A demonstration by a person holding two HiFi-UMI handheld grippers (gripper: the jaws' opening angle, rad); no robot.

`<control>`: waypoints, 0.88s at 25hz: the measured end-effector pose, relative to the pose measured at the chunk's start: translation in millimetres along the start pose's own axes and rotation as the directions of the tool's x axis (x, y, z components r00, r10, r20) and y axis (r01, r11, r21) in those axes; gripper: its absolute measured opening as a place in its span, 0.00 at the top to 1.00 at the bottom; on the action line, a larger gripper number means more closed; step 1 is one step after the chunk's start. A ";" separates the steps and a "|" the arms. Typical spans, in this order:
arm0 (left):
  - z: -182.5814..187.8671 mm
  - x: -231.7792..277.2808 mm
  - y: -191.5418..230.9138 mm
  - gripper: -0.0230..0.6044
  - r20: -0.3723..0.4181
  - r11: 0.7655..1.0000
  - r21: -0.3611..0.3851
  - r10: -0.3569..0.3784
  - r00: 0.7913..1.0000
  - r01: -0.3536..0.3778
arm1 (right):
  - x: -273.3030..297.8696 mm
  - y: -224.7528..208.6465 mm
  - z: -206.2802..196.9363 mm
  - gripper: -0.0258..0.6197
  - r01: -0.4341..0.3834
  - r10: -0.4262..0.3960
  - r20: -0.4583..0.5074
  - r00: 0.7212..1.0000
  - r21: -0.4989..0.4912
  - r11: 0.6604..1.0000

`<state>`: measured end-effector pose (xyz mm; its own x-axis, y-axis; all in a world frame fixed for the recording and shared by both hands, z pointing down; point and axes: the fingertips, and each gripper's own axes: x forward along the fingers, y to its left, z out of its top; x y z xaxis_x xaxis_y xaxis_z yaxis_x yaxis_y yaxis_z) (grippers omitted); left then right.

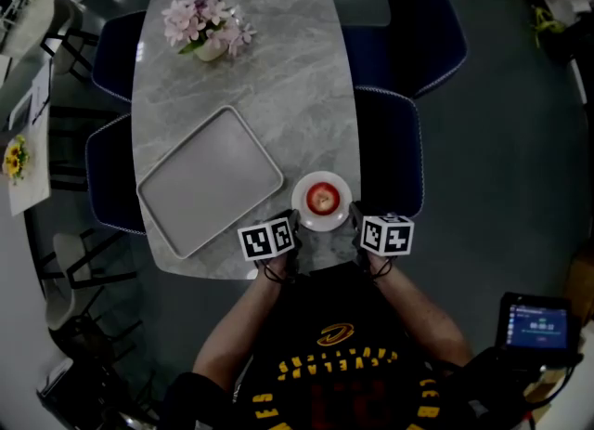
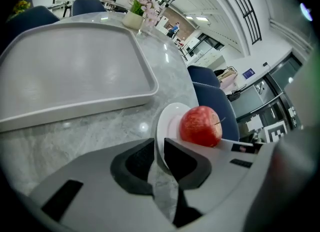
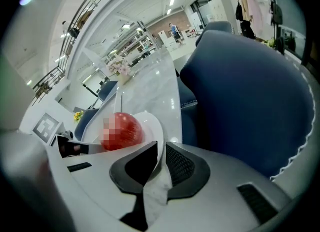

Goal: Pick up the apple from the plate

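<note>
Just glossy apple [image 1: 320,199], round plate [image 1: 341,184]

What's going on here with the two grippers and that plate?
A person at a marble table holds a gripper in each hand. The left gripper and the right gripper are each closed on the rim of a white plate, one from either side. The red apple sits on the plate, untouched by either gripper. An empty grey tray lies to the plate's left. The plate looks to be resting on the table, not lifted.
</note>
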<state>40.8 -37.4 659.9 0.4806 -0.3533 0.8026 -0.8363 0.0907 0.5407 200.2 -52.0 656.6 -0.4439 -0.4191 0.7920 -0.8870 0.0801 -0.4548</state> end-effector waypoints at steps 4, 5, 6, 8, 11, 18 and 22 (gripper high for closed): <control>8.7 -9.1 0.5 0.88 0.043 1.000 0.014 0.008 0.999 -0.009 | -5.5 -1.5 14.6 0.90 0.017 -0.014 0.050 0.999 -0.047 0.999; 10.1 -13.9 -1.6 0.88 0.059 1.000 0.019 0.006 0.998 -0.007 | -10.1 0.6 18.5 0.90 0.015 -0.011 0.068 0.998 -0.057 0.998; 10.8 -20.0 -5.1 0.88 0.076 1.000 0.022 -0.002 0.997 0.000 | -16.7 3.9 22.3 0.90 0.011 -0.005 0.089 0.996 -0.066 0.998; 13.7 -32.9 -13.8 0.88 0.116 0.999 0.026 -0.026 0.993 0.023 | -30.1 11.6 29.8 0.90 -0.002 0.013 0.130 0.991 -0.086 0.996; 25.1 -52.3 -28.1 0.89 0.187 0.997 0.047 -0.066 0.980 0.059 | -45.6 25.7 40.1 0.90 -0.043 0.063 0.177 0.982 -0.110 0.993; 63.0 -117.6 -89.1 0.96 0.338 0.964 0.166 -0.252 0.907 0.206 | -98.4 91.5 79.1 0.95 -0.239 0.294 0.332 0.896 -0.197 0.951; 92.6 -167.6 -130.1 0.96 0.425 0.930 0.293 -0.335 0.841 0.223 | -137.1 132.0 114.1 0.95 -0.272 0.370 0.427 0.825 -0.274 0.923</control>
<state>44.6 -76.2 431.7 0.5726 -0.7229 0.3867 -0.7480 -0.2675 0.6074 158.5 -87.2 441.5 -0.6402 -0.7021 0.3118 -0.7324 0.4353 -0.5236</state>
